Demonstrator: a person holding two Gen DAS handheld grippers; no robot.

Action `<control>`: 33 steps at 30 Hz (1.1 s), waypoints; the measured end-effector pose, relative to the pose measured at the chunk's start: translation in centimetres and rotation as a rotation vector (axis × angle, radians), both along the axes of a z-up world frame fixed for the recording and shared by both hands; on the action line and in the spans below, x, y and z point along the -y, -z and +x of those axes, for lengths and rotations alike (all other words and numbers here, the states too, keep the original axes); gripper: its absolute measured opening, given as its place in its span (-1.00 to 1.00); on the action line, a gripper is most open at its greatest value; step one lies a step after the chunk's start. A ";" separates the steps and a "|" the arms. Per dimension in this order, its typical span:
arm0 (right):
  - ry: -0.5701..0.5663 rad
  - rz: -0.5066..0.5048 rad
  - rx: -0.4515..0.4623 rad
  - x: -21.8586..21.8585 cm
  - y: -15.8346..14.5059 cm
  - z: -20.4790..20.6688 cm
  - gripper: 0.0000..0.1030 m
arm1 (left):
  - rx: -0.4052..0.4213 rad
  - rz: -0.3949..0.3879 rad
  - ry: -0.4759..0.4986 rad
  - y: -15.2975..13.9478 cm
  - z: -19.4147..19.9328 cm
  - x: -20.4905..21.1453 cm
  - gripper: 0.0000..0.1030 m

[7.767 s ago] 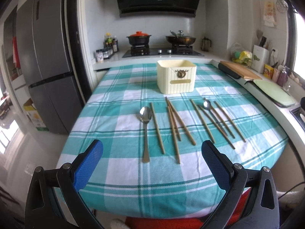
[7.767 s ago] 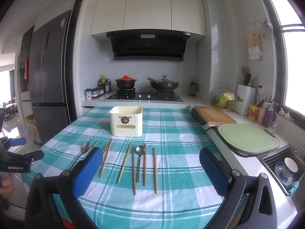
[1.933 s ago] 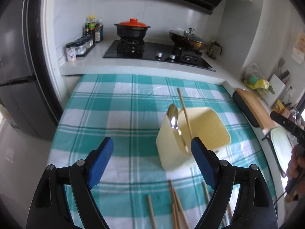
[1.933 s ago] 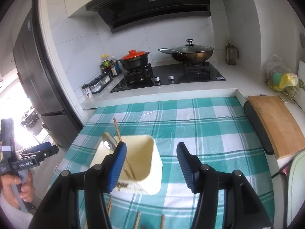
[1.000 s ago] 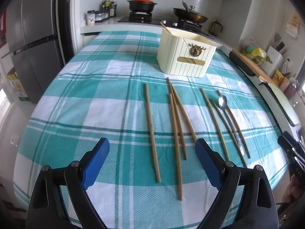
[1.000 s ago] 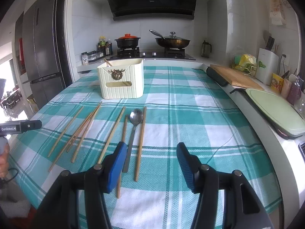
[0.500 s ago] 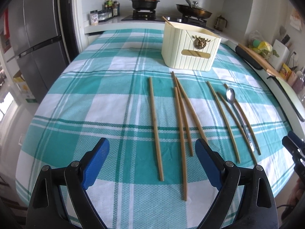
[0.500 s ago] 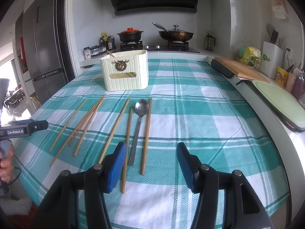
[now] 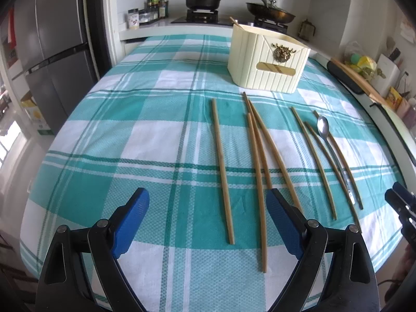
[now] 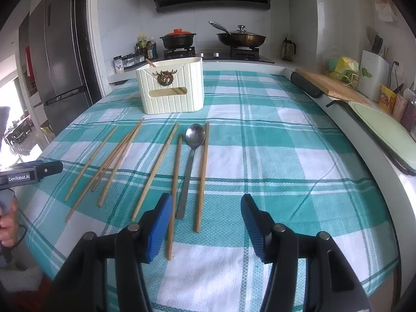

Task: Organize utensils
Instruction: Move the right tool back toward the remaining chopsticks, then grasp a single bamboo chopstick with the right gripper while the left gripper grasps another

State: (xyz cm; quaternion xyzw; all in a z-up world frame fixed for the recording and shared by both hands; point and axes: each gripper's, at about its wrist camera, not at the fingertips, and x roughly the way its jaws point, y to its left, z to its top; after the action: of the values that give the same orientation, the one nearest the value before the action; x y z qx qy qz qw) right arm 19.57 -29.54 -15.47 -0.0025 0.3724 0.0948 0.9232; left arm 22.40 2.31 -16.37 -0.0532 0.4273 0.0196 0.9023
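On left gripper (image 10: 31,173) body, white "GenRobot.AI" lettering

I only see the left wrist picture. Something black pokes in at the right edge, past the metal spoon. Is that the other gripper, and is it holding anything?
Observer: Yes. The right wrist view shows the right gripper with its blue pads apart and nothing between them.
Visitor: What lies in front of it?
Observer: The grey metal spoon lies just ahead, flat on the cloth between two wooden chopsticks.
Visitor: And who holds the left gripper?
Observer: A person's bare hand shows at the left edge, wrapped around its handle.
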 end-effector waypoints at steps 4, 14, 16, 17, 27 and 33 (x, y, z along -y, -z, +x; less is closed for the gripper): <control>-0.011 -0.009 -0.046 0.1 0.9 1.7 0.10 | -0.012 -0.001 0.005 0.4 0.4 0.0 0.79; -0.071 0.014 -0.122 -0.8 2.2 8.6 -0.36 | -0.052 -0.024 0.020 1.5 2.8 -0.9 0.79; -0.081 0.014 -0.149 -1.2 2.8 9.8 -0.39 | -0.068 -0.015 0.022 1.8 3.9 -1.0 0.79; -0.081 0.007 -0.160 -1.4 3.1 10.3 -0.42 | -0.074 -0.014 0.022 2.0 4.5 -1.1 0.79; -0.081 -0.055 -0.213 -2.2 4.6 11.9 -0.56 | -0.136 0.028 0.011 3.8 8.8 -1.2 0.73; -0.036 -0.083 -0.204 -1.5 4.6 11.5 -0.88 | -0.114 0.082 0.017 4.6 8.7 -0.3 0.35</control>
State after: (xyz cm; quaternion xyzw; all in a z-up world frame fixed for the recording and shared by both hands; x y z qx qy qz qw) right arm 31.08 -28.05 -20.03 -0.0377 0.4677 0.0957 0.8779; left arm 31.09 2.65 -20.99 -0.0114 0.4770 0.0325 0.8782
